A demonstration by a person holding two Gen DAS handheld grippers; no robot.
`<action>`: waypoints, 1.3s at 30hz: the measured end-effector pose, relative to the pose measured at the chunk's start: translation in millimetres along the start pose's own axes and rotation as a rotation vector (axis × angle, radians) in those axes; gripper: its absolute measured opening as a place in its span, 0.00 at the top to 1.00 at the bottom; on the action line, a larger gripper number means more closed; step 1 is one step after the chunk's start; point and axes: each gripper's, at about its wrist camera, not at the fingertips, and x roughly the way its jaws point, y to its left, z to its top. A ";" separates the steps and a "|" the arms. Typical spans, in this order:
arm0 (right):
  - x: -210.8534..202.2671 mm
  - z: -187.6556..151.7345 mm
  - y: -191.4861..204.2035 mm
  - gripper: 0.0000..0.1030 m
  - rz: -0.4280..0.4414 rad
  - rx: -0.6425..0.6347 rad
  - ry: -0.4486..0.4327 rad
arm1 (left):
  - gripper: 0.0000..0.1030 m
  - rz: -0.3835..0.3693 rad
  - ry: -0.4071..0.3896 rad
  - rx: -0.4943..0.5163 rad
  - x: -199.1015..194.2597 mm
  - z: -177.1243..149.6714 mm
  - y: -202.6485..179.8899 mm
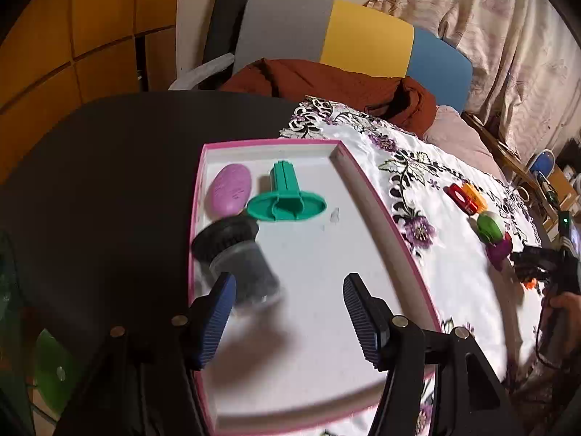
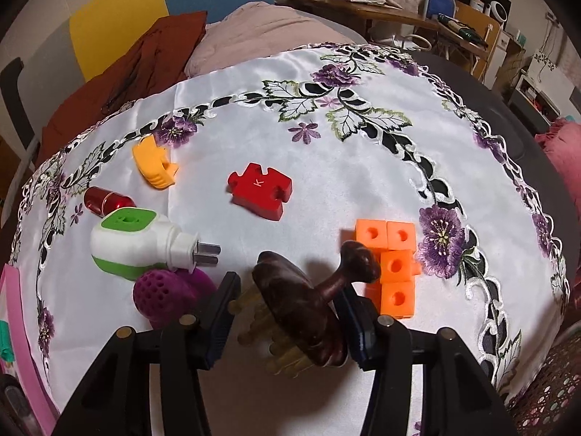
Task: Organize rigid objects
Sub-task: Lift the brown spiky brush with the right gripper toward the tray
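A dark round table point(image 1: 120, 167) carries a white satin cloth embroidered with purple flowers point(image 2: 363, 167). Behind it stand padded panels in grey point(image 1: 283, 29), yellow point(image 1: 366, 36) and blue point(image 1: 439, 58), with a rust-brown blanket point(image 1: 326, 80) heaped before them. Pale floral curtains point(image 1: 508, 36) hang beside orange-brown wooden wall panelling point(image 1: 72, 36). A cluttered wooden desk point(image 2: 381, 11) stands at the back.

The tray point(image 1: 377, 196) sits on the tabletop point(image 1: 109, 181), partly over the cloth point(image 2: 363, 167). In it, the egg-shaped piece point(image 1: 229, 189) lies at the far left, the flanged piece point(image 1: 287, 201) just right of it, and the cylinder point(image 1: 236, 258) nearer. On the cloth, the plug point(image 2: 134, 247) lies left, the puzzle piece point(image 2: 259, 190) at centre, and the cube block point(image 2: 394, 261) right.
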 end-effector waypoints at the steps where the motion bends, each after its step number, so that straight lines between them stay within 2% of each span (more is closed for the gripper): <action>1: -0.2 -0.4 0.0 0.49 0.001 0.000 0.000 | 0.39 0.008 0.001 -0.002 -1.8 -3.2 1.5; 9: -4.8 -1.5 6.6 0.49 0.002 -0.031 -0.022 | 0.37 0.068 0.022 -0.033 -6.4 -22.7 17.5; 14: -4.8 -2.6 7.8 0.49 0.017 -0.032 -0.018 | 0.37 0.061 0.018 -0.041 -10.9 -25.8 21.1; 17: -10.3 -3.0 3.9 0.49 0.075 -0.006 -0.028 | 0.37 0.054 0.002 -0.036 -14.6 -25.0 20.2; 22: -11.2 -5.2 9.4 0.49 0.094 -0.025 -0.028 | 0.37 0.037 0.003 -0.041 -14.4 -25.9 19.9; 25: -6.4 -6.7 10.2 0.49 0.065 -0.038 -0.009 | 0.37 0.033 0.007 -0.047 -13.6 -26.2 20.8; 26: -7.3 -7.4 4.7 0.49 0.098 -0.005 0.000 | 0.37 0.029 0.003 -0.048 -14.4 -26.1 21.0; 29: -23.5 -7.4 -4.2 0.49 0.172 0.033 -0.044 | 0.37 0.019 -0.006 -0.047 -16.4 -25.1 20.2; 32: -26.0 -9.0 -8.6 0.49 0.278 0.074 -0.013 | 0.37 0.010 -0.013 -0.038 -17.7 -25.5 18.2; 39: -33.1 -17.2 10.7 0.49 0.306 0.009 -0.016 | 0.37 0.005 -0.014 -0.048 -15.9 -25.0 23.1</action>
